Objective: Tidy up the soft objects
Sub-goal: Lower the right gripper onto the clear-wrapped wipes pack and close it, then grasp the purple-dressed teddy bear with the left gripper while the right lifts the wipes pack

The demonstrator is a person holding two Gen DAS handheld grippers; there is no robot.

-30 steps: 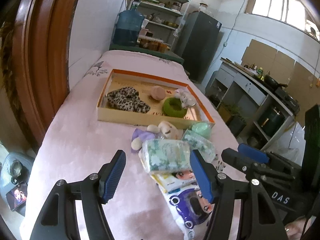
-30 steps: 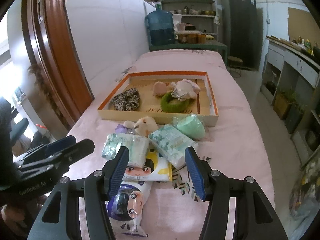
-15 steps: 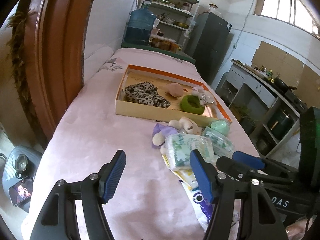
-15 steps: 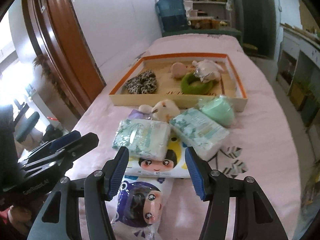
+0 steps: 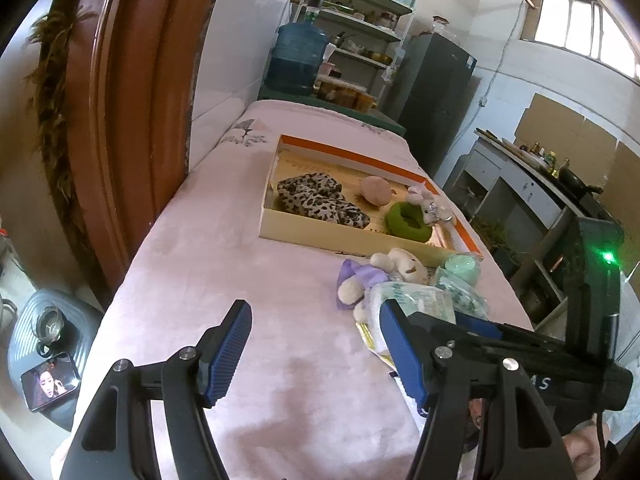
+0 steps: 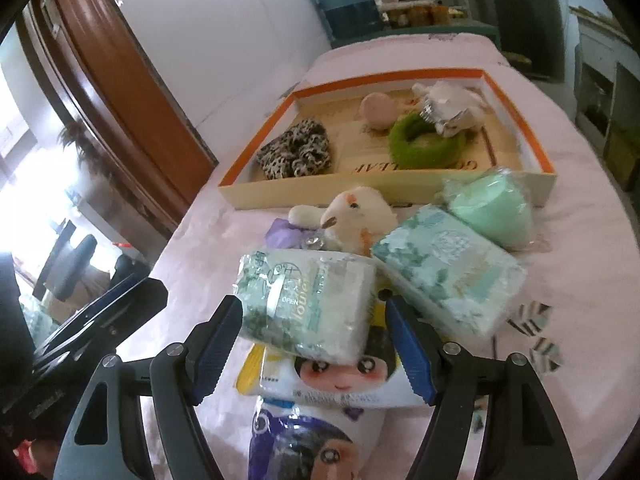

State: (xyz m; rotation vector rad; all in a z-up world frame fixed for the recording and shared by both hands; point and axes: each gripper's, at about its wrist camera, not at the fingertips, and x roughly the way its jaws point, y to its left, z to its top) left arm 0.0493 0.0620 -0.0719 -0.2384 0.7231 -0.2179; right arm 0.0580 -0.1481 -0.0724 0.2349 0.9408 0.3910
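Your right gripper (image 6: 312,340) is opening around the top tissue pack (image 6: 308,304), not yet pinching it – the slick wrapper could slip sideways off the stack. Your left gripper (image 5: 316,348) hovers wide, empty.

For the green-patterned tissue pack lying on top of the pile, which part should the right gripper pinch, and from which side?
Pinch the tissue pack across its two short ends, coming down from the near side. It lies crosswise atop the cartoon wipes pack, ends exposed, and the opening right gripper already straddles it.
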